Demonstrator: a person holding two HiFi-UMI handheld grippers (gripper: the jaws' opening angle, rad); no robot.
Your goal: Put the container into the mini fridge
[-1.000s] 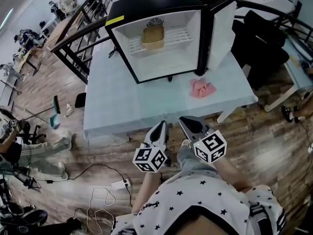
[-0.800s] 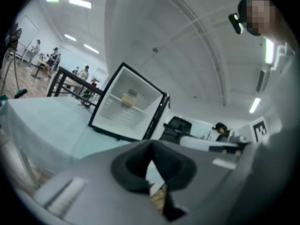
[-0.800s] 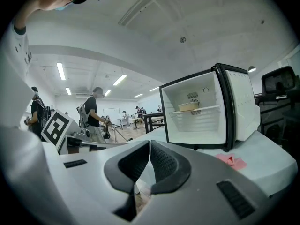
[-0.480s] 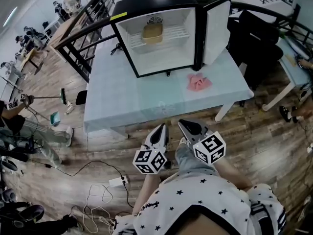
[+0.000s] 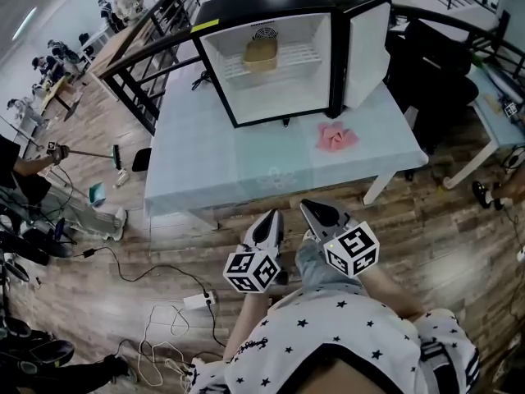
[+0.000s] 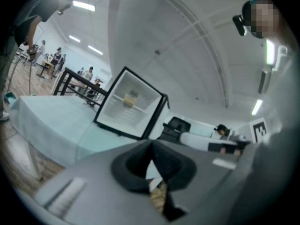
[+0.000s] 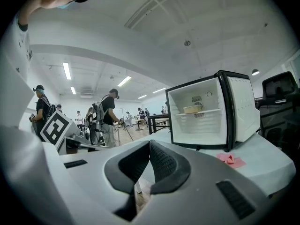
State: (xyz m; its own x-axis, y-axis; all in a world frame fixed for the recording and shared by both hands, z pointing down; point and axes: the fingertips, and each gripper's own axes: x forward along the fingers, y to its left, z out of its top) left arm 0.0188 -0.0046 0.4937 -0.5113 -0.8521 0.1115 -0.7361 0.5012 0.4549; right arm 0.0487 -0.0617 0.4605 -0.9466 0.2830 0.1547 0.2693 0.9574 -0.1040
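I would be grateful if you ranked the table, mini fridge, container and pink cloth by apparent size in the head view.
1. table
2. mini fridge
3. pink cloth and container: look alike, so unranked.

table [image 5: 205, 171]: pale blue-green top, upper centre of frame
on table: mini fridge [image 5: 254, 6] at far edge, door open; pink cloth [image 5: 336, 138] near its front right corner
fridge shelf [image 5: 302, 56]: white wire, tan container [image 5: 261, 53] on it
floor [image 5: 426, 220]: wood; power strip [image 5: 197, 300] and cables, lower left
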